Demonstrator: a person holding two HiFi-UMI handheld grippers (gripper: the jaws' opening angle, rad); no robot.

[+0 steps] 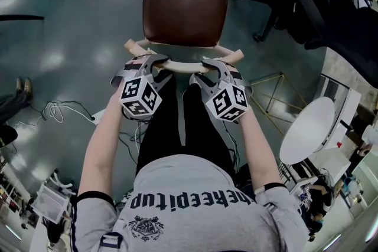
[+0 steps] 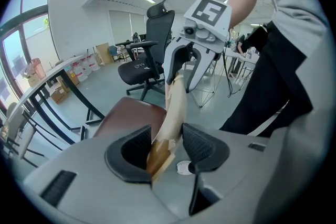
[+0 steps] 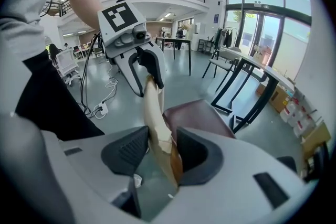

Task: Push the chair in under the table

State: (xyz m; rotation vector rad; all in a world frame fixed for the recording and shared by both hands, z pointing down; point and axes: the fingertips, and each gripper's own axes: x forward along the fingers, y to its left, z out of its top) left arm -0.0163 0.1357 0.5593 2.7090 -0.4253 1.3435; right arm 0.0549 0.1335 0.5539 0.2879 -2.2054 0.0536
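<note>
Left gripper [image 2: 168, 145] clamps the wooden backrest rail [image 2: 176, 102]; right gripper [image 3: 157, 152] jaws closing on it alongside. We reckon chair [image 1: 185, 9] rigid, light.

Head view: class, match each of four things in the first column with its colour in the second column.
Things:
1. chair seat
2. backrest
3. office chair
4. round table

Colours:
A. white
B. black
C. dark reddish brown
D. pale wood

Pairs: 1-C, 2-D, 3-B, 4-A
</note>
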